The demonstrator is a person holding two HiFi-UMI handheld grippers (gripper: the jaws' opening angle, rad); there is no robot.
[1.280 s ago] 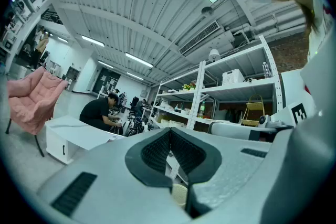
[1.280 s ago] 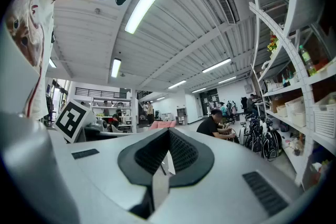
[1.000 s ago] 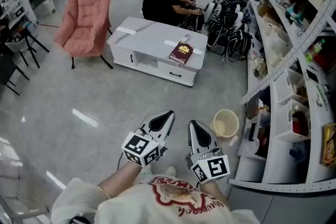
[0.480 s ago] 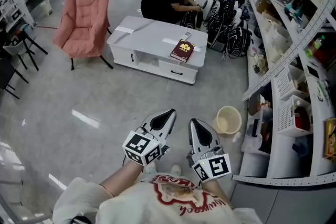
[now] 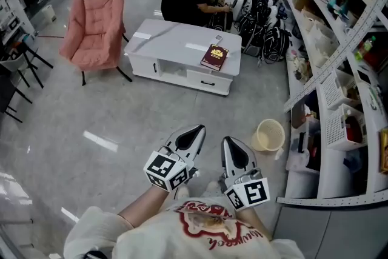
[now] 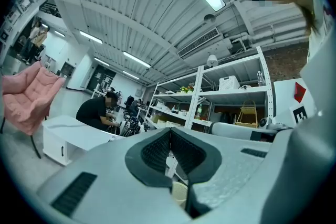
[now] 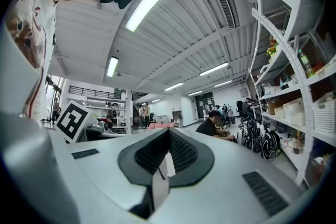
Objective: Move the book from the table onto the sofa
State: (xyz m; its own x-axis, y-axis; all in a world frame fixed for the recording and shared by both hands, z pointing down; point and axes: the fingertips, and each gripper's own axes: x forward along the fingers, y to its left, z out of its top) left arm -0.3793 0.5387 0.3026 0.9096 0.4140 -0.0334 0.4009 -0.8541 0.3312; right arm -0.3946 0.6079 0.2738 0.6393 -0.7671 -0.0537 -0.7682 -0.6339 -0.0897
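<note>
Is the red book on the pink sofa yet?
No, the book lies on the white table, apart from the pink sofa.

white table (image 5: 170, 39), red book (image 5: 214, 56), perhaps papers (image 5: 197, 47)

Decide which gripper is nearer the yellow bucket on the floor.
Right. In the head view the right gripper hangs just left of the yellow bucket; the left gripper is farther left, beyond the right one.

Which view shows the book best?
The head view: the dark red book lies on the white table, near its right end. The left gripper view shows only part of the table; neither gripper view shows the book.
</note>
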